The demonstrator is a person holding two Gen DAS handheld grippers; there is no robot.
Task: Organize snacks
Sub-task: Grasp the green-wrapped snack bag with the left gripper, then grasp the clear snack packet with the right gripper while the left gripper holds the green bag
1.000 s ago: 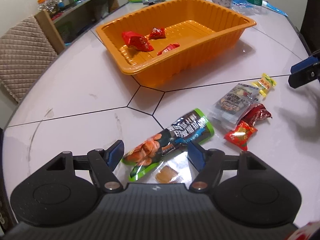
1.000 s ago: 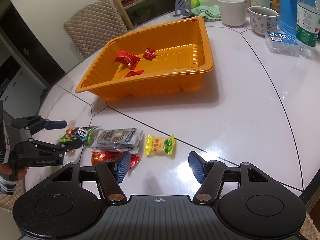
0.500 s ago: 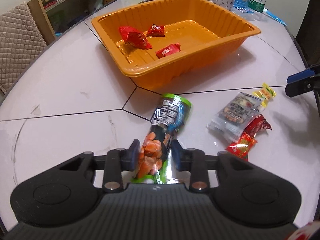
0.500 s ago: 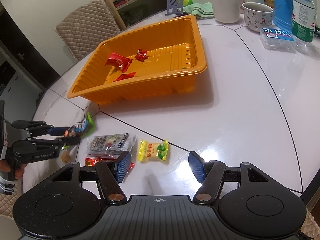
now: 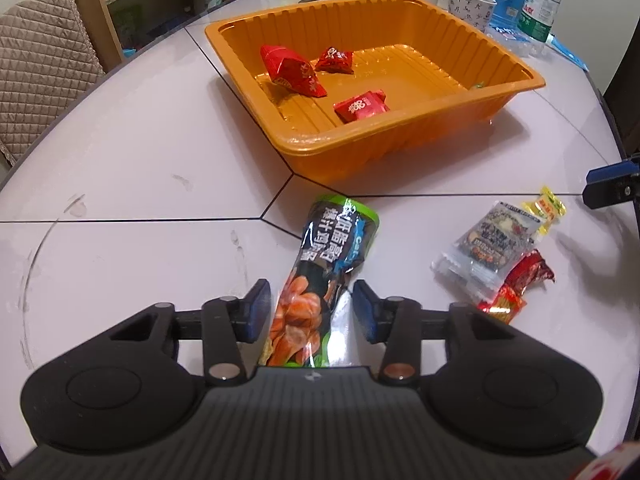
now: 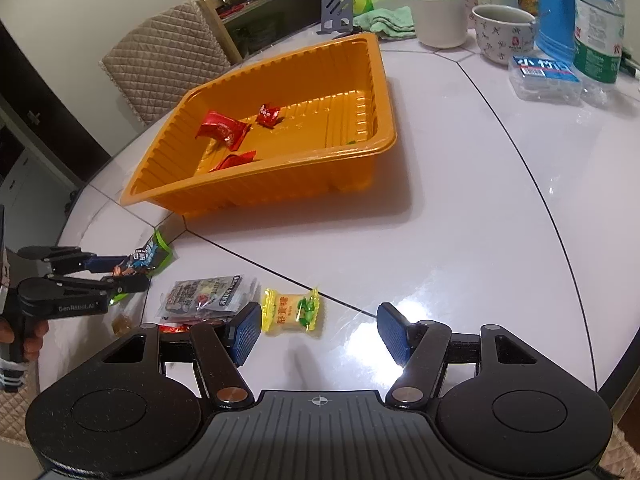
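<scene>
My left gripper (image 5: pixel 310 310) is shut on a long black-and-green snack bag (image 5: pixel 324 276) and holds it off the table; it also shows in the right wrist view (image 6: pixel 142 260). The orange tray (image 5: pixel 304 146) ahead holds three red snack packets (image 5: pixel 292 68). My right gripper (image 6: pixel 318 330) is open and empty, just above a yellow candy (image 6: pixel 292 312). A clear grey packet (image 6: pixel 204 296) and red packets (image 5: pixel 528 274) lie on the table beside it.
White cups (image 6: pixel 436 16), a blue box, a water bottle (image 6: pixel 598 20) and a small plastic case (image 6: pixel 546 78) stand at the table's far right. A quilted chair (image 6: pixel 164 60) and shelves stand behind the tray.
My left gripper closed on the long snack bag, lifted it off the table and carried it toward the tray. The right gripper stayed open near the yellow candy.
</scene>
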